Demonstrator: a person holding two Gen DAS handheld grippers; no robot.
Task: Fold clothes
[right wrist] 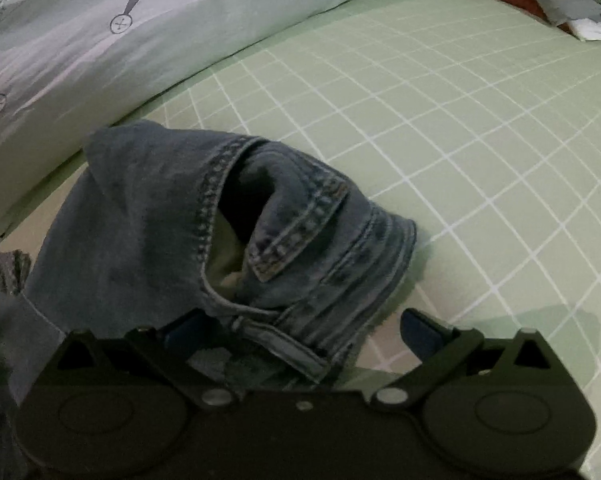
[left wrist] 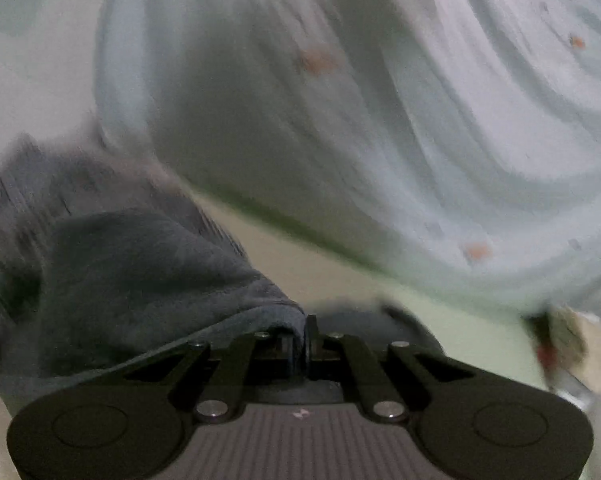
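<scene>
A pair of blue denim jeans (right wrist: 148, 216) lies bunched on a green bedsheet with a white grid (right wrist: 460, 128); a hemmed opening with stitched seams faces up. My right gripper (right wrist: 300, 332) is open, its blue-padded fingers (right wrist: 418, 334) straddling the near denim edge without clamping it. In the blurred left wrist view, my left gripper (left wrist: 300, 340) is shut on a fold of the jeans (left wrist: 140, 280), which drape off to the left.
A pale green quilt with small printed figures (right wrist: 100, 40) lies along the left and back; it fills the upper left wrist view (left wrist: 340, 120). A pile of red, grey and white clothes (right wrist: 564, 4) sits at the far right corner.
</scene>
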